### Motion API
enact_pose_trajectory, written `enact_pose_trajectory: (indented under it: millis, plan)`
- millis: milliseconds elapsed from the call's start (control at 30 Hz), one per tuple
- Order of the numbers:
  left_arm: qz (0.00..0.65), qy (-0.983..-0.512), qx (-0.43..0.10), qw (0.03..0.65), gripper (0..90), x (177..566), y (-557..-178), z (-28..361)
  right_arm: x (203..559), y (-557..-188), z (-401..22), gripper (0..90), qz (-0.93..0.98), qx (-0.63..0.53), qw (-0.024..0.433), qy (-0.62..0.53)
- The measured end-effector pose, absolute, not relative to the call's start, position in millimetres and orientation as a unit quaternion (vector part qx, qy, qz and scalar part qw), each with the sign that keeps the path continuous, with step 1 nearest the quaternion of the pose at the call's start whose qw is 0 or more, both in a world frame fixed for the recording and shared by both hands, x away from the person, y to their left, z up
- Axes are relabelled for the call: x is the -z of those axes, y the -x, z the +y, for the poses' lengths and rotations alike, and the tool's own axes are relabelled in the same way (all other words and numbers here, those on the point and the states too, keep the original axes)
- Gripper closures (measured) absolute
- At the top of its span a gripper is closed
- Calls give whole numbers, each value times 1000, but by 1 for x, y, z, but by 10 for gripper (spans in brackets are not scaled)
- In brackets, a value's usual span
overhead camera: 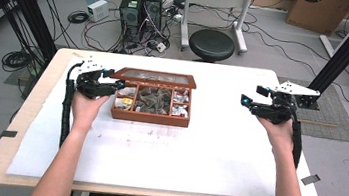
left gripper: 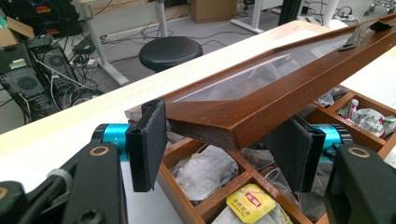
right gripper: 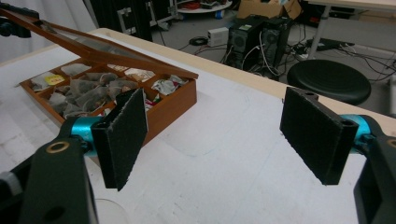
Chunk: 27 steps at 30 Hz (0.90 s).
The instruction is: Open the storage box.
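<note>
Both jaws of the left gripper [left gripper: 224, 154] are spread around the tea box's raised lid [left gripper: 261, 88] corner, untouched; the right gripper [right gripper: 224, 140] is held wide open, empty.

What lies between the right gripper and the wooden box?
Only bare white table lies between the right gripper and the wooden box, as the high view and the right gripper view both show.

We see the box [overhead camera: 151, 111] on the table [overhead camera: 206, 152], left of centre, its lid [overhead camera: 157, 78] raised at the far side. Tea bags [overhead camera: 152, 99] lie in its compartments. Left gripper [overhead camera: 114, 83] is at the box's left end, lid corner between its jaws. Right gripper [overhead camera: 248, 101] is well apart to the right. A stool [overhead camera: 212, 44] stands behind the table.
</note>
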<state>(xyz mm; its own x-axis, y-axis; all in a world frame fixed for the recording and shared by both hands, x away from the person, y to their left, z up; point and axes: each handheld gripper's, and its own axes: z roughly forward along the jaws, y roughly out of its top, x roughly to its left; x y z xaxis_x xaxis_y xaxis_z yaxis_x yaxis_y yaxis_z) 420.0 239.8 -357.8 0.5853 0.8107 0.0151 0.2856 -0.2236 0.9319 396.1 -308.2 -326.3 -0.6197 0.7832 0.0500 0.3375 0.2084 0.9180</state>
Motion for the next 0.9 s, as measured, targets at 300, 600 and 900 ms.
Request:
enact_pose_trajectory:
  millis: [300,600,900]
  plan:
    - [374,-732,-266,503,402,352,-430,239,330,-402,-299,236,754,-499,209,-374]
    - [381,-722,-264,514,402,339,-444,239,328,-401,-298,236,751,-505,208,-371]
    - [378,-724,-258,517,402,325,-458,241,325,-402,-300,236,750,-508,210,-369]
